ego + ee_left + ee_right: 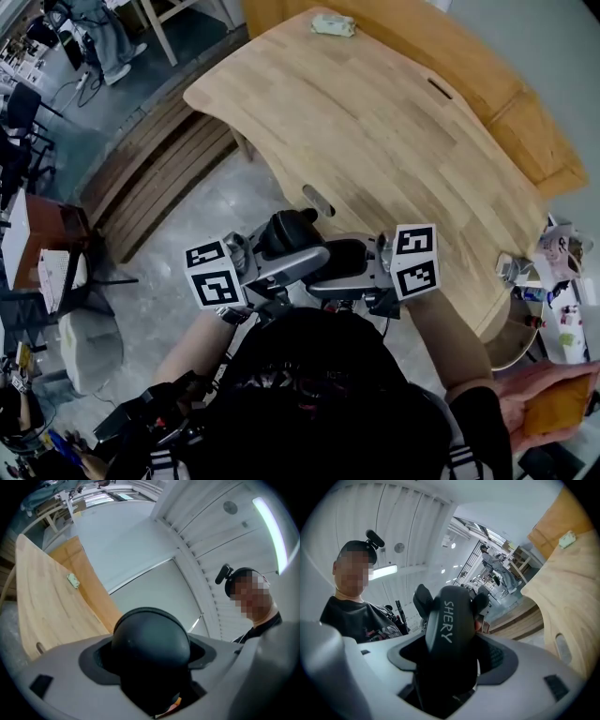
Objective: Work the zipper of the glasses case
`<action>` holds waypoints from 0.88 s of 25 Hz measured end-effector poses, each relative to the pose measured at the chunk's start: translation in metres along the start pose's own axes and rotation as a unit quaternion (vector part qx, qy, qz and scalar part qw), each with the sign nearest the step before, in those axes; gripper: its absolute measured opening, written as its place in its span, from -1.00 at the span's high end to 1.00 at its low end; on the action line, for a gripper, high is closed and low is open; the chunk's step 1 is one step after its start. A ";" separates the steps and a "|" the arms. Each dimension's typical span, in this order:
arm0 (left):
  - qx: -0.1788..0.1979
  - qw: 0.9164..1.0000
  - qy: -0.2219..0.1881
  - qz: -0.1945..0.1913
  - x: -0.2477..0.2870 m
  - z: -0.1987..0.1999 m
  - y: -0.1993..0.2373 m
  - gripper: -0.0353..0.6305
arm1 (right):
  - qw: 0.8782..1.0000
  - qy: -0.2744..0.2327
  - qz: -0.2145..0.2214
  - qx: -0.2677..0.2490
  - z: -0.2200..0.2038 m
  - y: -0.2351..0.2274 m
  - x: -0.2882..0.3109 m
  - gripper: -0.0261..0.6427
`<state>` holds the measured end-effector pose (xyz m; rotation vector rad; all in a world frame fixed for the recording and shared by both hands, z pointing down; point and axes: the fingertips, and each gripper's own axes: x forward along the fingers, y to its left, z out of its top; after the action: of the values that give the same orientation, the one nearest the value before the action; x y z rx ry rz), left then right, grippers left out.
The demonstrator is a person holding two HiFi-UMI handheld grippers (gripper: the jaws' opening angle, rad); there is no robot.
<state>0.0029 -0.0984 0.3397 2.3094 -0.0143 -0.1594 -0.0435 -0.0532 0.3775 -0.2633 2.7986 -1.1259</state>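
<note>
Glasses case (pixel 449 630) is up off the table, caught between the two grippers right in front of the person's chest. In the right gripper view it runs straight out along the fingers: black, narrow side up, with white SHERY lettering down its back. Its near end sits deep in the grey mouth of the right gripper (pixel 349 265), and the jaws there are closed on it, so that's the one carrying it. Two dark rounded pads (pixel 423 598) sit tight against either side of the case's far end; I can't really tell whose they are. Left gripper (pixel 298 246) is a different story. Its view is mostly the rounded black end of the case, dead centre between the fingers and very close, but the jaws are spread wide and aren't clamping it. A little sliver of orange (pixel 174 704) peeks out under the case on the near side of those fingers, no idea what it is. In the head view the two grippers point at each other, fingertips nearly meeting, with the left marker cube (pixel 217 274) and right marker cube (pixel 414 261) on the outer sides, away from the fingertips. Wooden table (pixel 394 141) lies beyond the fingers, clear of them. A small pale packet (pixel 333 25) sits way out at its far end, well apart from both grippers.
</note>
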 end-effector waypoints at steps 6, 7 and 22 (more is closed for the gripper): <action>-0.016 1.000 -0.013 -0.001 -0.013 0.005 0.001 -0.19 | 1.000 -0.006 -0.010 0.000 0.002 0.000 0.013 -0.10; -0.016 1.000 -0.018 0.000 -0.013 0.007 0.002 -0.18 | 1.000 -0.014 -0.012 -0.003 0.005 0.000 0.012 -0.10; -0.184 0.949 -0.246 -0.066 -0.068 0.097 0.013 -0.18 | 0.959 -0.271 0.016 0.079 0.045 0.008 -0.040 0.51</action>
<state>-0.0755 -0.1737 0.2918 1.8474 -0.0772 -0.7412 0.0019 -0.0704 0.3413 -0.4339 2.2156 -1.0660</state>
